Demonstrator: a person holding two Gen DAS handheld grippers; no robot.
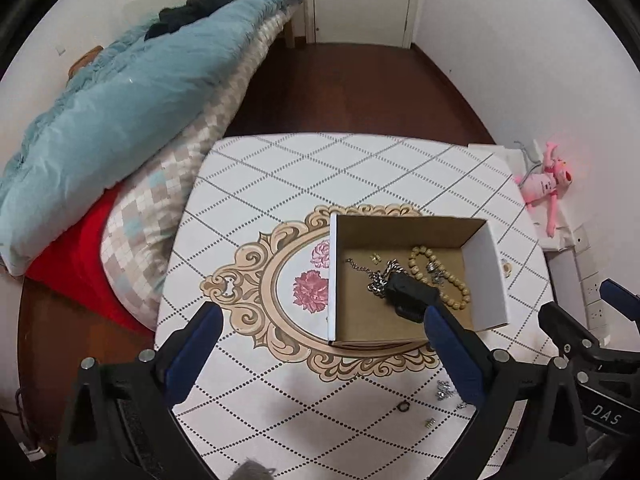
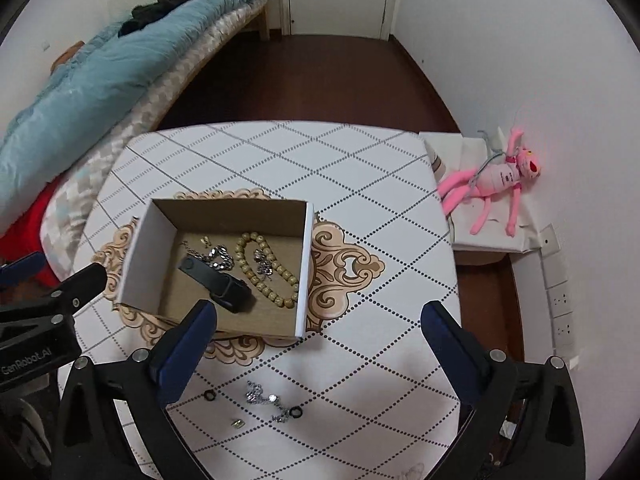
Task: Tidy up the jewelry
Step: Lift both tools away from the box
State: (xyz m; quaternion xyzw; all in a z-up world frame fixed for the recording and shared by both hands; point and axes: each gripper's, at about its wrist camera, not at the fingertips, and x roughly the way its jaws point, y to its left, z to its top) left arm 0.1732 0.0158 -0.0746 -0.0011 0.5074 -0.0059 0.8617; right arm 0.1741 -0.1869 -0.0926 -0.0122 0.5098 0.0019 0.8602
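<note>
An open cardboard box [image 2: 302,272] [image 1: 490,276] sits on the patterned table [image 2: 360,208]. Inside lie a black watch band [image 2: 218,282] [image 1: 408,292], a wooden bead bracelet [image 2: 268,270] [image 1: 440,276] and a silver chain [image 2: 220,260] [image 1: 380,276]. Loose pieces rest on the table in front of the box: a silver chain [image 2: 260,394], dark rings [image 2: 209,396] [image 1: 403,407] and a small gold piece [image 2: 237,423]. My left gripper [image 1: 324,320] hovers open over the table left of the box. My right gripper [image 2: 320,316] stands open above the box's near right corner, empty.
A bed with a blue duvet [image 1: 120,112] and checked cover lies left of the table. A pink plush toy [image 2: 496,180] rests on a white bag at the right wall, beside wall sockets [image 2: 560,300]. Dark wood floor [image 1: 340,88] stretches beyond the table.
</note>
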